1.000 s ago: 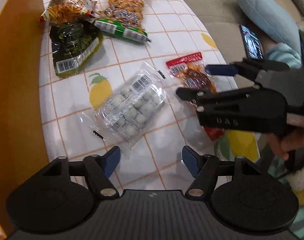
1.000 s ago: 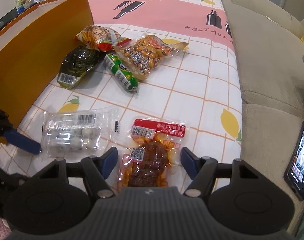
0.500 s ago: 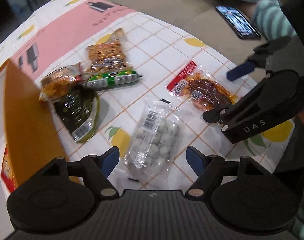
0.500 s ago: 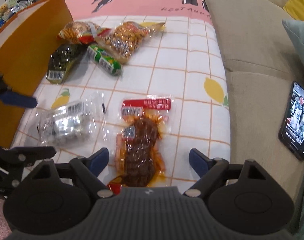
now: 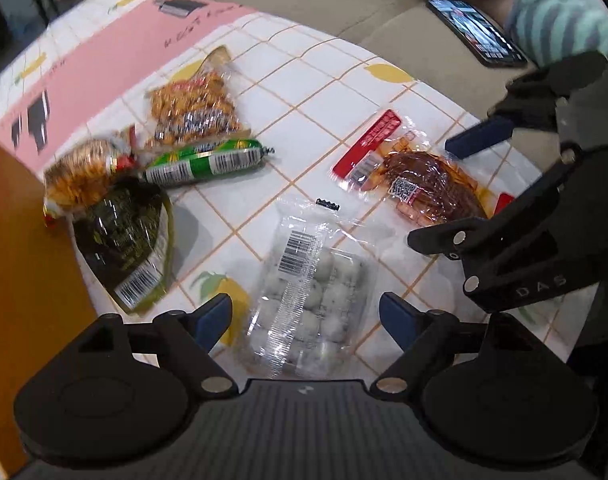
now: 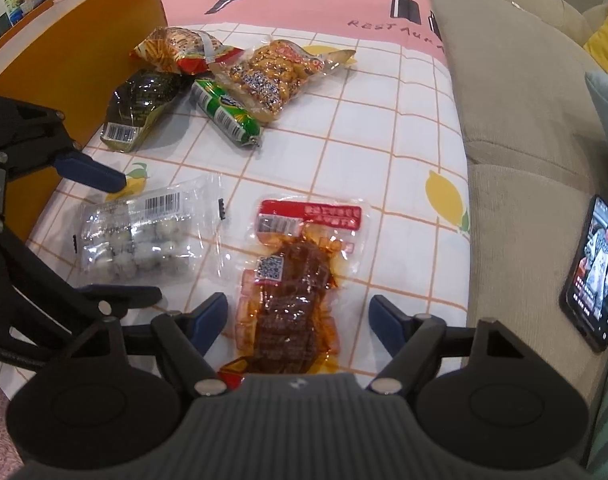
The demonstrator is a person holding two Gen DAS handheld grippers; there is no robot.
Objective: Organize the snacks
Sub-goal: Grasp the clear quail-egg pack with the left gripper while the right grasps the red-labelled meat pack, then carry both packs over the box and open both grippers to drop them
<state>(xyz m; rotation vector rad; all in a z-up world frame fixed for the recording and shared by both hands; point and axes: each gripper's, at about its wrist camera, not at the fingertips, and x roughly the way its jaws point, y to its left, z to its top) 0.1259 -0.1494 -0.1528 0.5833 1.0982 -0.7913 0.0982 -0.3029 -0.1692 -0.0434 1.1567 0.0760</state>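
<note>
1. The left gripper (image 5: 305, 316) has rolled since a second ago, and its jaws have just been opening; they now stand wide apart, empty.
2. The clear pack of white balls (image 5: 304, 300) lies on the tablecloth (image 5: 304, 92), between and just below the pads: likely the next pick.
3. The right gripper (image 6: 298, 318), jaws apart, straddles the red braised-meat pack (image 6: 292, 280) without clamping.

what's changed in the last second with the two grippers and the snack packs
The left gripper rolled and settled over the clear pack of white balls, its jaws opening wider around it without pressing. The right gripper stayed over the red-labelled meat pack, jaws just narrowing but clear of it. Nothing was picked up; every snack lies where it was.
</note>
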